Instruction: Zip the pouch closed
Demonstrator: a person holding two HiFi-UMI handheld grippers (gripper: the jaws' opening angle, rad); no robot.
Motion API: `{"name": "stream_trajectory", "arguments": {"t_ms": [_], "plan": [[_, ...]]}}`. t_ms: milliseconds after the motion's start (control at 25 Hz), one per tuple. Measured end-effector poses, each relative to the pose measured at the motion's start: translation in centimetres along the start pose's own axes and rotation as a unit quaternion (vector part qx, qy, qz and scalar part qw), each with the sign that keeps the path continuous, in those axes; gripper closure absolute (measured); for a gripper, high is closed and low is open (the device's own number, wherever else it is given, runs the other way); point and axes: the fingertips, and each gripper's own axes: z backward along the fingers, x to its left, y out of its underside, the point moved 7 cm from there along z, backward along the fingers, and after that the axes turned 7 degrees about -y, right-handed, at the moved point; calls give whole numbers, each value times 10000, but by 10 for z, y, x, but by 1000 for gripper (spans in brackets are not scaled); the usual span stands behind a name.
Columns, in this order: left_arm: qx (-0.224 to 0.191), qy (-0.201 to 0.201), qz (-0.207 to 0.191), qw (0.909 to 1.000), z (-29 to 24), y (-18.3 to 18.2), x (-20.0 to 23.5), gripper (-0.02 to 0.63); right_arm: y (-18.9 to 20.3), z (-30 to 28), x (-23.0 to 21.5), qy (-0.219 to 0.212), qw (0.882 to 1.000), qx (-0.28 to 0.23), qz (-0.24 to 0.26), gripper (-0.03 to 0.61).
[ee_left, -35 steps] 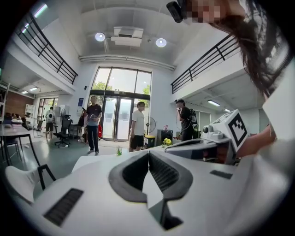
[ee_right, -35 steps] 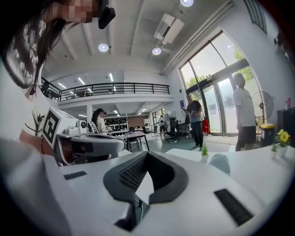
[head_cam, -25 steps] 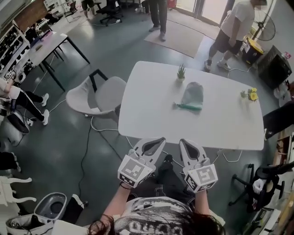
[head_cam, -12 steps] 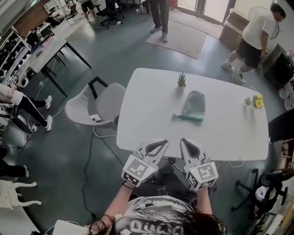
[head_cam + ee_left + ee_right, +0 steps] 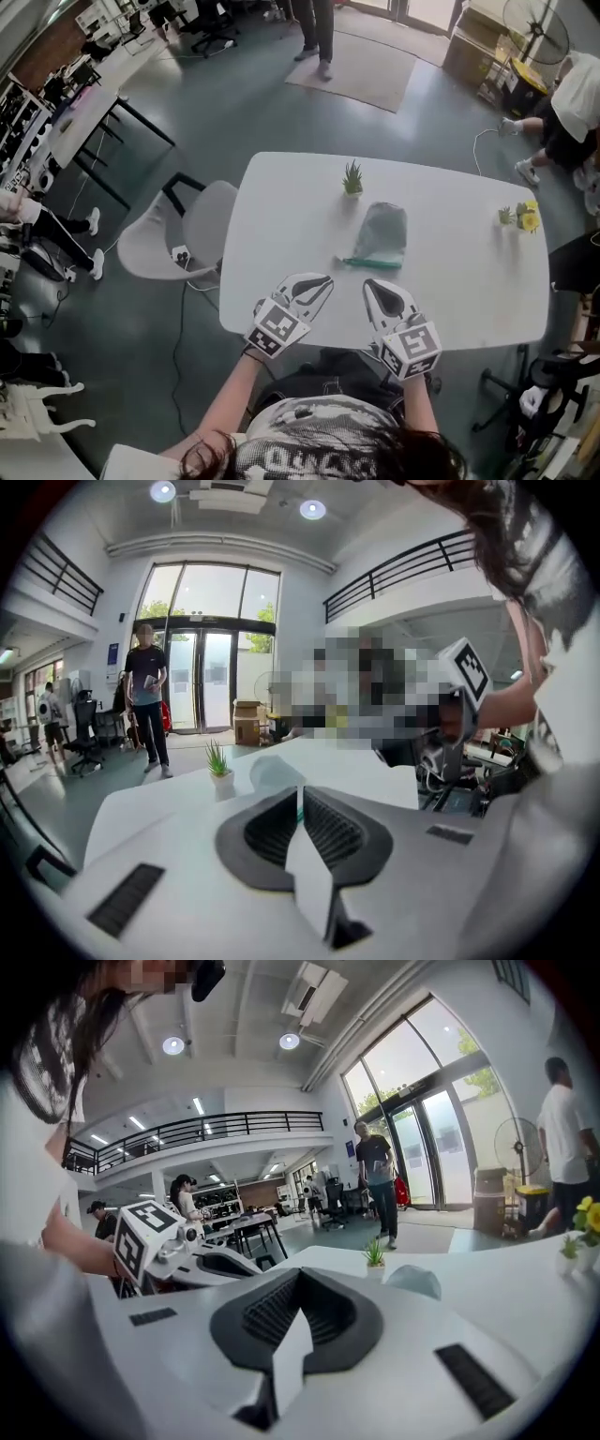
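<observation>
A grey-green pouch (image 5: 382,230) with a teal zip edge (image 5: 369,262) lies flat in the middle of the white table (image 5: 450,281). It also shows as a pale mound beyond the jaws in the left gripper view (image 5: 270,770) and the right gripper view (image 5: 413,1282). My left gripper (image 5: 320,280) and right gripper (image 5: 372,286) hover side by side over the table's near edge, a short way short of the pouch. Both are shut with nothing between the fingers. Neither touches the pouch.
A small potted plant (image 5: 352,178) stands just behind the pouch, and a yellow flower pot (image 5: 520,218) sits at the table's right end. A white chair (image 5: 178,234) stands left of the table. People stand and walk on the floor beyond.
Both grippers have moved forward and slightly down, from in front of the table to over its near edge, closer to the pouch. The jaws stayed shut.
</observation>
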Motion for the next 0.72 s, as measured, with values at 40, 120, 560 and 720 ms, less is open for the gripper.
{"name": "stream_trajectory", "arguments": {"t_ms": [40,120,560,720], "plan": [[40,53,-58,10000,-9,2,4,601,1,-1,-6,-12,10000,35,-34,580],[76,190,-207,9996,-24,2,11,601,5,-3,-17,-18,9999,97,-102,580],[1309,785,-1638,9746,-87,44,46,503,25,-5,-49,-126,9987,304,-394,580],[1795,1122,-2333,9491,-107,59,53,503,31,-6,-49,-107,9980,296,-556,580]]}}
